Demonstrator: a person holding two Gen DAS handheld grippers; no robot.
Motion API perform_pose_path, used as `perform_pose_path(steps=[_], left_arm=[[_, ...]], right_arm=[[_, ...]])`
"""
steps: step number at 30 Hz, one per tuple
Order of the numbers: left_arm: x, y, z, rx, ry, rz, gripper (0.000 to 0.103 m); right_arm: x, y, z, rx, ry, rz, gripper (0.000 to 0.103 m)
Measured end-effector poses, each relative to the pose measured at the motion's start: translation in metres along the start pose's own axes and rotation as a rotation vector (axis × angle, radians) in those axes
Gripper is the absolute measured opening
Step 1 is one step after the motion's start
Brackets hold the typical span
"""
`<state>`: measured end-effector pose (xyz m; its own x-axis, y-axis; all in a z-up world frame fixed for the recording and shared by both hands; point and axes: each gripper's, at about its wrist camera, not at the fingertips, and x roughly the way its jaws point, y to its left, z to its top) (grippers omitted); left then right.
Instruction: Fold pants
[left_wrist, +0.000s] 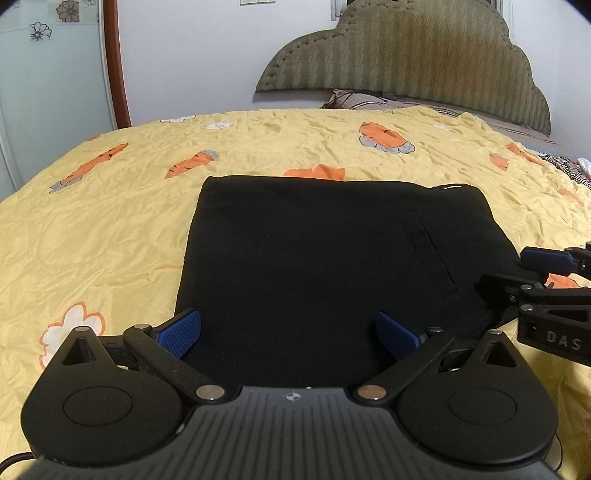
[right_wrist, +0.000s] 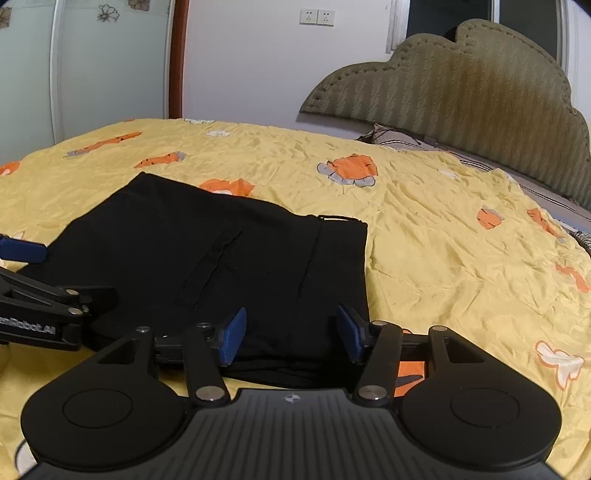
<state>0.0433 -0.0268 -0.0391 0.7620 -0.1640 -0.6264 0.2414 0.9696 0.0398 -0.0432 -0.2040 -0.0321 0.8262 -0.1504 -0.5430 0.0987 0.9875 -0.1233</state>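
A yellow bedspread (left_wrist: 295, 140) with orange carrot and flower prints covers the bed. Far right stands a scalloped olive headboard (left_wrist: 424, 55) against a white wall (right_wrist: 258, 74); two sockets (right_wrist: 317, 17) sit high, a frosted flowered door (left_wrist: 48, 74) left.

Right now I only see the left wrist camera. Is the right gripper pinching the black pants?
Observer: No. The right wrist view shows the right gripper open, its blue pads apart over the near edge of the black pants.
Operator: Is that edge just one layer?
Observer: No, several folded layers lie stacked there.
Operator: What's on the other side of that gripper?
Observer: A white flower print on the yellow quilt.
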Motion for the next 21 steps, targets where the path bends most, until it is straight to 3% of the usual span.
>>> perform_pose_path(steps=[13, 16, 21], left_arm=[[-0.001, 0.002, 0.000, -0.030, 0.004, 0.003, 0.103], [-0.002, 0.002, -0.001, -0.026, 0.000, 0.003, 0.103], [-0.011, 0.002, -0.005, -0.020, -0.013, 0.005, 0.103]], right_arm=[[-0.028, 0.009, -0.004, 0.043, -0.018, 0.064, 0.054], [-0.032, 0.012, -0.006, 0.066, -0.016, 0.087, 0.066], [-0.037, 0.020, -0.010, 0.101, -0.006, 0.110, 0.071]])
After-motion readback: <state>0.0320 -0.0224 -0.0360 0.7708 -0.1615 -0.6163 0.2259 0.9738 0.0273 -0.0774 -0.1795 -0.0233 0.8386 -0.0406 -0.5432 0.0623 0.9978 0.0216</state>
